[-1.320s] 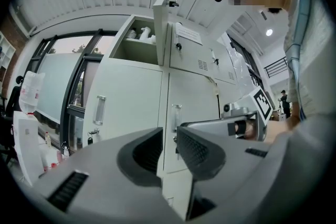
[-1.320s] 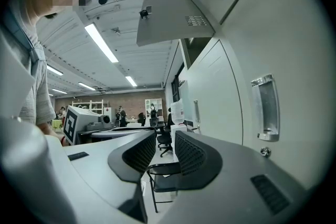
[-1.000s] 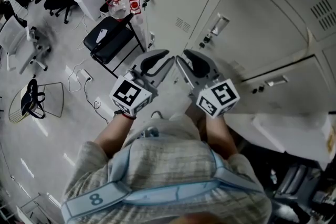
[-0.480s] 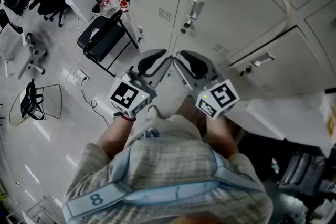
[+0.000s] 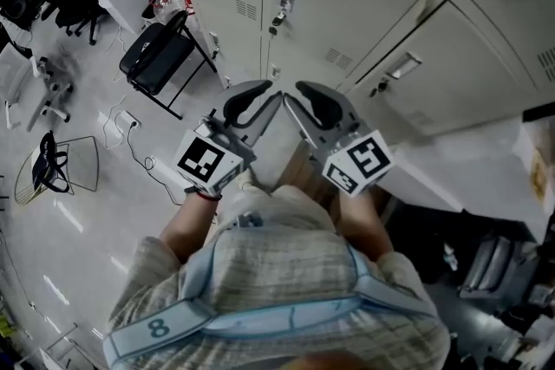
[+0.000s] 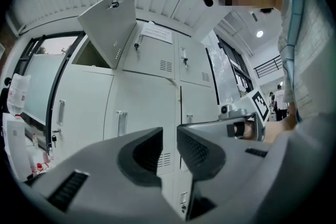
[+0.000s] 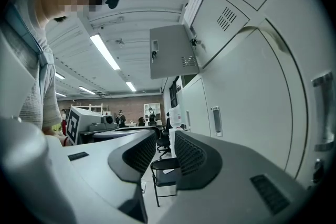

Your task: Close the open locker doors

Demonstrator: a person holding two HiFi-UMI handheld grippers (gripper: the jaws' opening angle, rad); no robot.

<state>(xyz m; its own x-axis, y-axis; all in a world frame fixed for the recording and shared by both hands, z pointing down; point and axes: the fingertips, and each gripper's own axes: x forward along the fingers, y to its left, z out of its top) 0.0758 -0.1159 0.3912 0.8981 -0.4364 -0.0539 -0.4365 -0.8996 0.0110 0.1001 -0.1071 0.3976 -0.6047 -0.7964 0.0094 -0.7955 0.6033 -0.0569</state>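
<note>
Above the left gripper (image 6: 169,136) and right gripper (image 7: 167,139), fingers slightly parted, hangs an open locker door (image 6: 113,23).

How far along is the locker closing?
Done: the tall locker doors straight ahead look shut. In hand: nothing. The left claw and right claw are out in front of the person, jaws slightly apart and empty, touching no door. Left: one upper door stands swung out above and needs pushing shut.
</note>
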